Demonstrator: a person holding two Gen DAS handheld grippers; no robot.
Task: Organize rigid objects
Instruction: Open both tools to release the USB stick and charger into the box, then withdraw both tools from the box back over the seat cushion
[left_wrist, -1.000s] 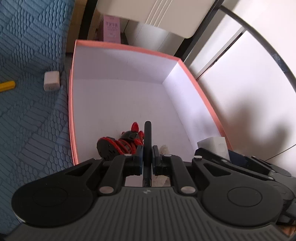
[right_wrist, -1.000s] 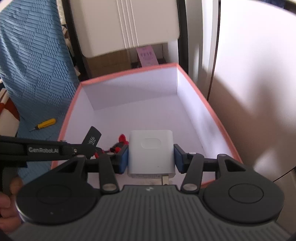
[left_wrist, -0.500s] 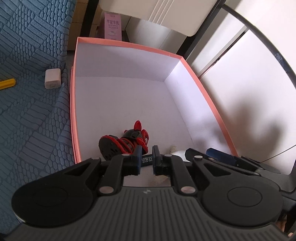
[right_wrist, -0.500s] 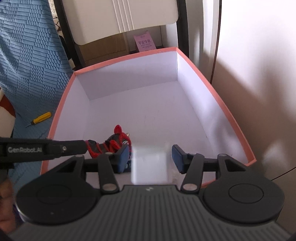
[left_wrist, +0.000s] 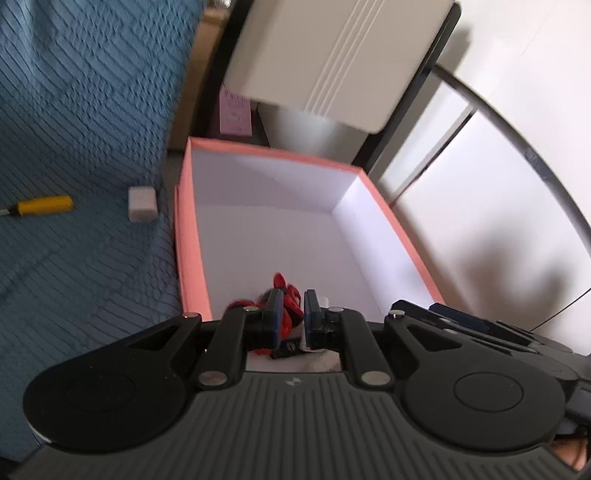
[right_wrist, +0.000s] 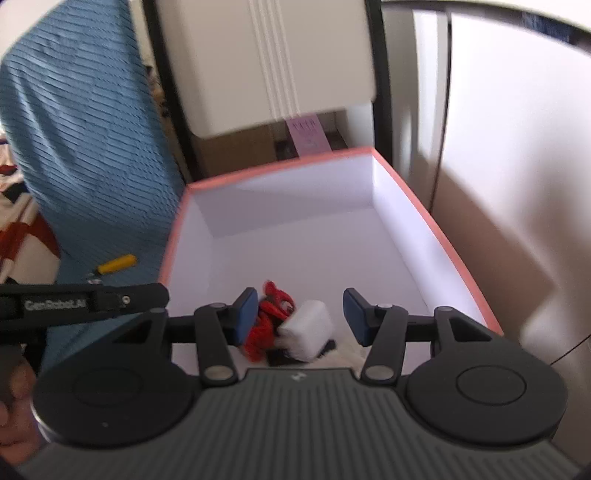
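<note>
"genrobot.ai" on left gripper (right_wrist: 81, 304), fingers nearly closed, empty, right gripper (right_wrist: 300, 315) fingers apart, empty

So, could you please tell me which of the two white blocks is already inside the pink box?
The larger white block, lying in the pink box against the red toy. The smaller white block sits outside on the blue cloth, near the yellow screwdriver.

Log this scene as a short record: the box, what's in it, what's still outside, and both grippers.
box: pink box, white inside, open
in box: red and black toy, white block against it, a small black item partly hidden beneath
outside on blue cloth: yellow-handled tool, small white cube
left gripper: shut, empty
right gripper: open, empty
</note>
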